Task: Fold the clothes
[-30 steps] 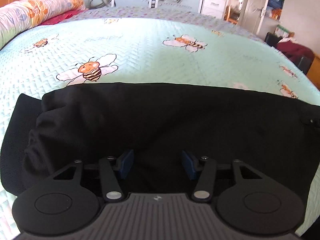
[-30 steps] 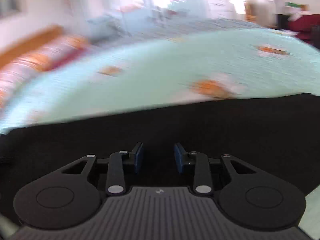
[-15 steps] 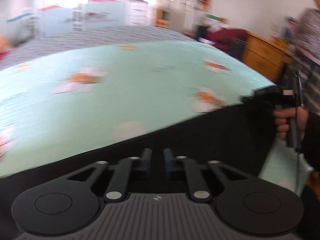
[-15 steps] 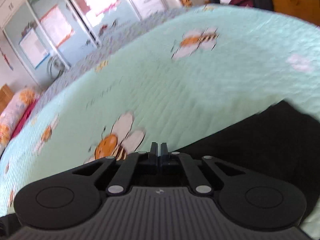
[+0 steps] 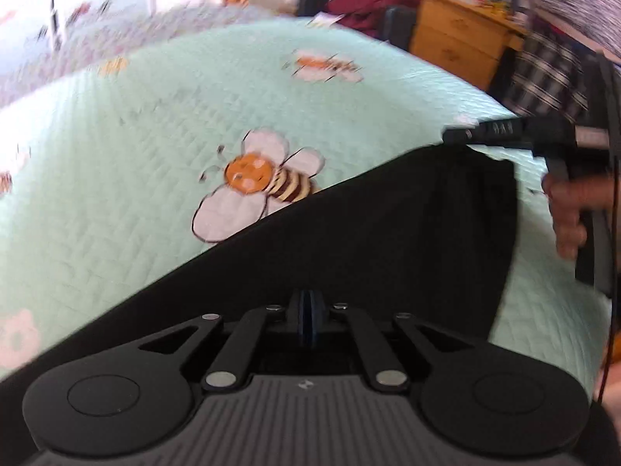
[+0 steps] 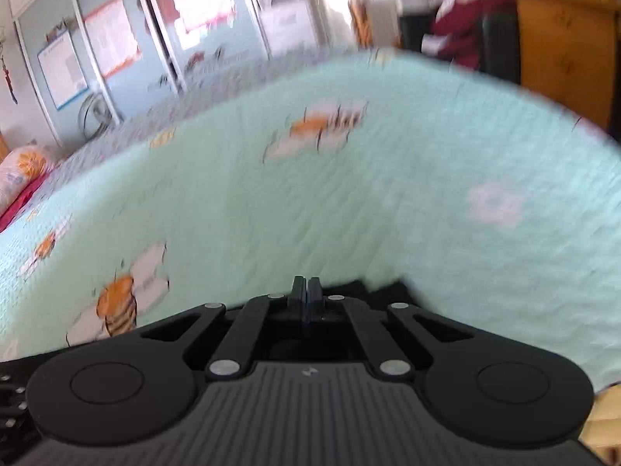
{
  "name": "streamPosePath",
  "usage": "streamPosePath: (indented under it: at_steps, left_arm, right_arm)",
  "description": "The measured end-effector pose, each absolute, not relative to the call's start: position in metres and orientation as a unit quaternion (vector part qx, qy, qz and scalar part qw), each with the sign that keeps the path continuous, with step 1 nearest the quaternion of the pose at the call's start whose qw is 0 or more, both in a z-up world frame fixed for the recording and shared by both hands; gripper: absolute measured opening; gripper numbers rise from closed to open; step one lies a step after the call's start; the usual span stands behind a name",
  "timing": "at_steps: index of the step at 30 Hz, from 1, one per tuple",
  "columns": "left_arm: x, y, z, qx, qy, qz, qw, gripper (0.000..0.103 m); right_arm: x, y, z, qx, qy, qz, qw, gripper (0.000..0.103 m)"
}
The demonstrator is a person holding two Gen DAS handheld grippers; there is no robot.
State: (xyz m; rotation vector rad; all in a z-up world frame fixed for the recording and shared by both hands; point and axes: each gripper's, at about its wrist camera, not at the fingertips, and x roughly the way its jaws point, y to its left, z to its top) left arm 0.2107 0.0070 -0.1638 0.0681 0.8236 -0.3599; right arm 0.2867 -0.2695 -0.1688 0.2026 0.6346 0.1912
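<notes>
Bedroom; bed [image 5: 136,147] under mint quilt printed with bees, wardrobe doors [image 6: 116,46] behind, wooden drawers [image 5: 458,39] at right with dark red cloth [image 5: 368,4] heaped beside them. Drawers shut, contents not visible. Pillow [image 6: 19,174] at far left of right wrist view.

Black garment [image 5: 368,240] lying on quilt at near edge of bed, running diagonally from lower left up to a corner at upper right in left wrist view; covers part of one bee [image 5: 264,178].

Left hand-held gripper [image 5: 309,320]: jaws fully together over the garment; whether cloth is pinched between pads, cannot tell.

Right hand-held gripper [image 6: 306,299]: jaws nearly together, opening; black cloth right at the tips, nothing seen between them. Same tool seen side-on in left wrist view, tip at the garment's far corner, gripped by right hand [image 5: 570,209]. Checked sleeve [image 5: 543,77] above.

Both views motion-blurred.
</notes>
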Motion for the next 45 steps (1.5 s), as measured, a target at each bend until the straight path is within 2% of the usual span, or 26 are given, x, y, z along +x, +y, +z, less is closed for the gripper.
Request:
streamPosePath:
  at_steps: [2, 5, 8, 11, 17, 21, 25, 31, 38, 43, 44, 45]
  left_arm:
    - [0.202, 0.009, -0.161, 0.034, 0.386, -0.193, 0.902, 0.008]
    - [0.206, 0.001, -0.161, 0.035, 0.395, -0.182, 0.9, 0.008]
    - [0.193, -0.001, -0.154, 0.031, 0.392, -0.186, 0.901, 0.01]
    - [0.176, 0.0, -0.147, 0.023, 0.385, -0.201, 0.9, 0.021]
    - [0.157, 0.005, -0.146, 0.018, 0.39, -0.2, 0.899, 0.025]
    - [0.15, 0.011, -0.148, 0.017, 0.398, -0.183, 0.899, 0.028]
    - [0.147, 0.018, -0.15, 0.003, 0.404, -0.17, 0.899, 0.032]
    - [0.144, 0.019, -0.153, 0.002, 0.409, -0.165, 0.897, 0.034]
    - [0.142, 0.016, -0.158, 0.001, 0.417, -0.162, 0.895, 0.037]
    - [0.14, 0.016, -0.162, 0.0, 0.421, -0.161, 0.893, 0.04]
    - [0.14, 0.015, -0.163, 0.0, 0.422, -0.161, 0.892, 0.04]
    - [0.14, 0.014, -0.164, 0.001, 0.422, -0.161, 0.892, 0.041]
  right_arm:
    - [0.274, -0.274, -0.169, 0.086, 0.305, 0.099, 0.943, 0.011]
    - [0.261, -0.29, -0.179, 0.069, 0.31, 0.072, 0.946, 0.012]
    - [0.236, -0.33, -0.177, 0.159, 0.275, 0.064, 0.946, 0.017]
    - [0.212, -0.353, -0.178, 0.205, 0.264, 0.09, 0.938, 0.022]
    - [0.189, -0.37, -0.209, 0.349, 0.26, 0.108, 0.894, 0.026]
    - [0.184, -0.357, -0.213, 0.359, 0.241, 0.097, 0.897, 0.04]
    - [0.193, -0.35, -0.214, 0.353, 0.232, 0.091, 0.902, 0.048]
    - [0.192, -0.342, -0.208, 0.313, 0.225, 0.083, 0.919, 0.049]
    - [0.199, -0.313, -0.199, 0.21, 0.232, 0.075, 0.947, 0.051]
    - [0.202, -0.336, -0.21, 0.32, 0.232, 0.073, 0.916, 0.05]
    - [0.203, -0.337, -0.211, 0.328, 0.233, 0.073, 0.912, 0.044]
    - [0.204, -0.337, -0.212, 0.328, 0.236, 0.071, 0.912, 0.033]
